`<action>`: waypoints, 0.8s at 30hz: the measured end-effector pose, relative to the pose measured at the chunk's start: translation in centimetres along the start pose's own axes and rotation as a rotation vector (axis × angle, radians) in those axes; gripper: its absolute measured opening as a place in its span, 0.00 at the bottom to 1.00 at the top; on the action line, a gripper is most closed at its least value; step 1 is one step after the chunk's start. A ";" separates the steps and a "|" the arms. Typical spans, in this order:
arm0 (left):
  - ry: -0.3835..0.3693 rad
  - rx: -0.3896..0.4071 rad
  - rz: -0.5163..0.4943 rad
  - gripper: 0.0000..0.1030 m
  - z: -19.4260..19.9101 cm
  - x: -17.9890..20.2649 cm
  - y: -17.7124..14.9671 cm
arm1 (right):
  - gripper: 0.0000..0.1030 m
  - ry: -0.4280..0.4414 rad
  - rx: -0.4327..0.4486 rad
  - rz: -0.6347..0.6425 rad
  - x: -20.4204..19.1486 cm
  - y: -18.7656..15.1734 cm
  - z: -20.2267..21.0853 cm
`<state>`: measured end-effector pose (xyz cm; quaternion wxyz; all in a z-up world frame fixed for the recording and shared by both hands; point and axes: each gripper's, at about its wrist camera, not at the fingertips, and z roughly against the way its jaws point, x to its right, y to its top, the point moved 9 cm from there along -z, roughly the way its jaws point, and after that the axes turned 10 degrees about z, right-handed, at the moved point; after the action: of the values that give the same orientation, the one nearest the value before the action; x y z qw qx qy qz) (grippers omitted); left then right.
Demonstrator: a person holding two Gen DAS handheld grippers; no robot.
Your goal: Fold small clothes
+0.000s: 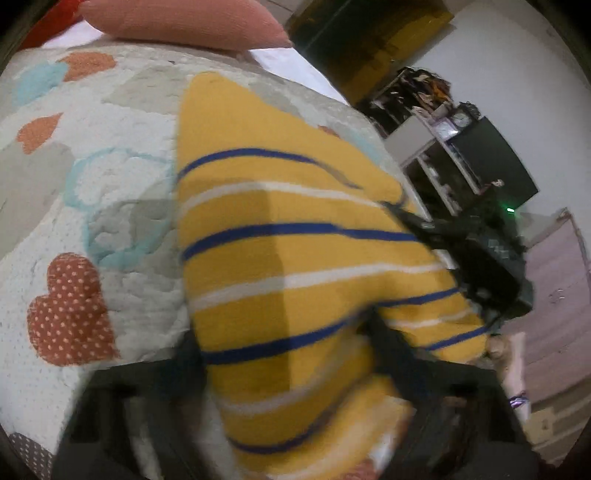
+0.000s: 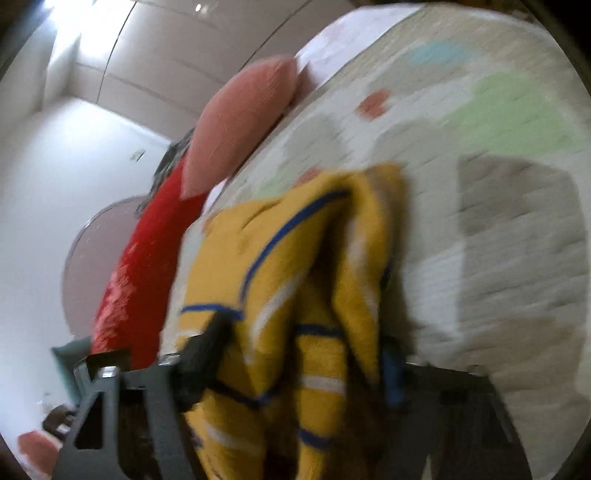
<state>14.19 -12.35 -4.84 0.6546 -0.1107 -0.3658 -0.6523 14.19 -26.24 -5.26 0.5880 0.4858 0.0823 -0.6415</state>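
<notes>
both views are motion-blurred. the yellow knit garment with blue and white stripes (image 1: 295, 258) covers each gripper's fingertips and runs off the bottom edge.

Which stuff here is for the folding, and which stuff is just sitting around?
For the folding:
- yellow striped top, spread on the quilt
- left gripper
- right gripper, with the top between its fingers

Just sitting around:
- pink pillow
- red cushion
- shelf unit by the wall
</notes>
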 end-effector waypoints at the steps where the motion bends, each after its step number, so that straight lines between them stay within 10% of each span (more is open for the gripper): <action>1: 0.003 0.014 0.002 0.56 0.9 0.3 0.4 | 0.58 -0.002 0.002 0.017 -1.0 0.2 -0.2; 8: 0.054 0.124 -0.054 0.58 5.7 1.5 1.9 | 0.52 0.090 0.087 0.088 -5.7 1.5 2.4; 12: 0.296 0.099 -0.102 0.67 3.7 -1.4 -0.4 | 0.61 -0.132 0.038 0.060 -1.3 -0.1 1.2; 15: 0.300 0.098 -0.121 0.67 4.6 -2.1 -2.5 | 0.67 -0.138 0.061 0.004 0.3 -1.0 2.7; 20: 0.338 0.276 -0.145 0.71 10.2 -1.4 -5.1 | 0.65 -0.204 0.161 0.152 -3.8 -0.6 8.1; 24: 0.394 0.495 -0.143 0.87 15.9 0.0 -6.6 | 0.65 -0.087 0.160 0.306 -10.6 -2.6 9.1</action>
<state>2.70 -3.29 4.27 0.6725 0.2063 -0.3864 -0.5965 5.48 -24.44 5.86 0.6413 0.5096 -0.0691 -0.5695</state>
